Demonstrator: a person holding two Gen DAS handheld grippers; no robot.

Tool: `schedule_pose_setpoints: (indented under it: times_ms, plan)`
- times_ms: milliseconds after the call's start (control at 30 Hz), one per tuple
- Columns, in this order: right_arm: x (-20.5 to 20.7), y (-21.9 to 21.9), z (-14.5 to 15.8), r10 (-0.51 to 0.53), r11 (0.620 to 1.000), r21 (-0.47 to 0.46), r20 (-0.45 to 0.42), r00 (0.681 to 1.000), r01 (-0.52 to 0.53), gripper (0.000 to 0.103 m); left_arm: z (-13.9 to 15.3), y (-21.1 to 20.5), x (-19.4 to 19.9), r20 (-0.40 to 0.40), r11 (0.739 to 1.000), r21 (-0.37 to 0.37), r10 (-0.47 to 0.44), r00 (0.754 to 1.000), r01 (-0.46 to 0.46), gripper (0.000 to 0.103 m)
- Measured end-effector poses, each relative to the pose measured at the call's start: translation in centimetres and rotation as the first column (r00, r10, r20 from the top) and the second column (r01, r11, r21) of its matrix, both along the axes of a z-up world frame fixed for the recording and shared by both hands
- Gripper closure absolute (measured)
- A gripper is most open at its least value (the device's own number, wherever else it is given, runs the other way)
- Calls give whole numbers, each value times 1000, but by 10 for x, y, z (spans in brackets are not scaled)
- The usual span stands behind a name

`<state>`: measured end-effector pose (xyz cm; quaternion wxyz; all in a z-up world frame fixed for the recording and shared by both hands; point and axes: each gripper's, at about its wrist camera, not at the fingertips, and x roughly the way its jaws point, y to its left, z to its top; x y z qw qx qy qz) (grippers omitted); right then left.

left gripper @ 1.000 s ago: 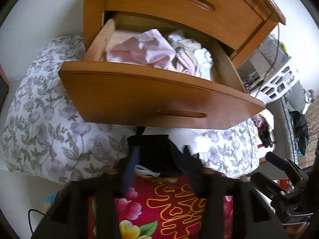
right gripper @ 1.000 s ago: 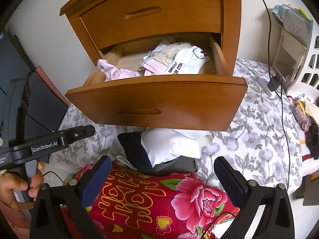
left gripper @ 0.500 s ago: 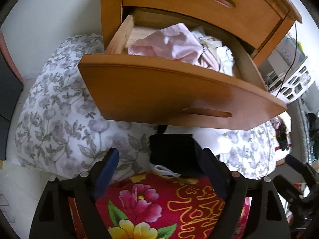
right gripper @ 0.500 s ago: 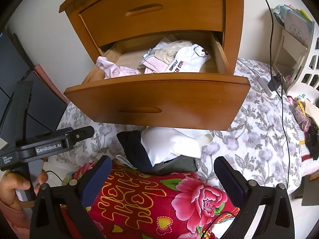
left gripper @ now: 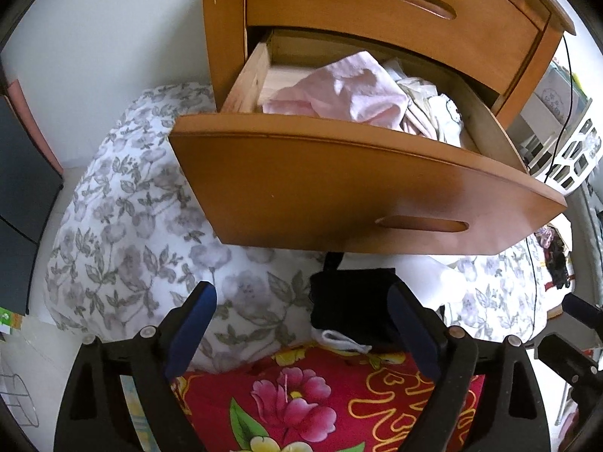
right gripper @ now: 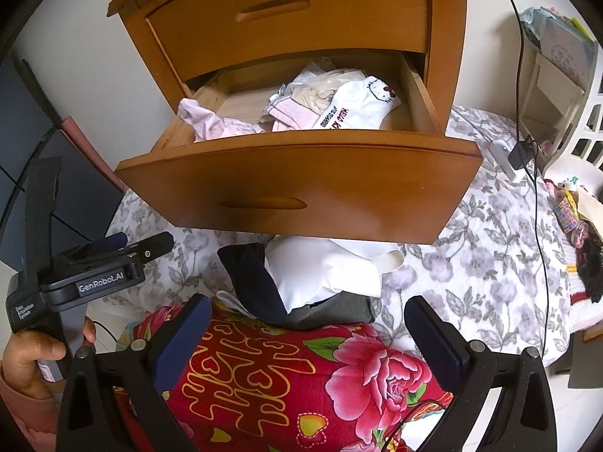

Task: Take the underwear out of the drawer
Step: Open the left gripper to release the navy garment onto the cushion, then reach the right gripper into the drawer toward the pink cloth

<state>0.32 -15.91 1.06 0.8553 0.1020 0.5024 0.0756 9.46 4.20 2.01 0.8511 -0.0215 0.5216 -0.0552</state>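
Underwear lies heaped in the open lower drawer of my wooden nightstand, up at about 12 o'clock from both of my hand-held grippers. My left gripper hangs below the drawer front with its jaws spread wide and empty; the pink garment sits at roughly 12 to 1 o'clock from it, its crumpled length running side to side along the drawer front. My right gripper is likewise wide open and holds nothing (its nearest piece is the white one at 12 o'clock, whose dark lettering and cartoon-cat face I cannot read with certainty). I judge the left gripper nearer to the pink piece. Seen from the right wrist, the left tool's body reads "GenRobot.AI", and its handle carries small print that appears to read "Data Acquisition System".
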Motion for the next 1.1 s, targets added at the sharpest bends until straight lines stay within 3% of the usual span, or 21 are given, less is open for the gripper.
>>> schedule_pose_setpoints:
  times_ms: [333, 633, 1100]
  plan:
    - [12, 2, -3, -13, 1000, -6, -13, 1000, 13, 0, 1, -2, 3, 79, 997, 62, -40, 996, 35, 10]
    - [24, -5, 10, -51, 998, -27, 41, 998, 52, 0, 1, -4, 4, 145, 991, 126, -52, 988, 34, 10]
    - [60, -21, 58, -48, 998, -40, 141, 989, 54, 0, 8, 3, 10, 168, 996, 69, -65, 984, 54, 10]
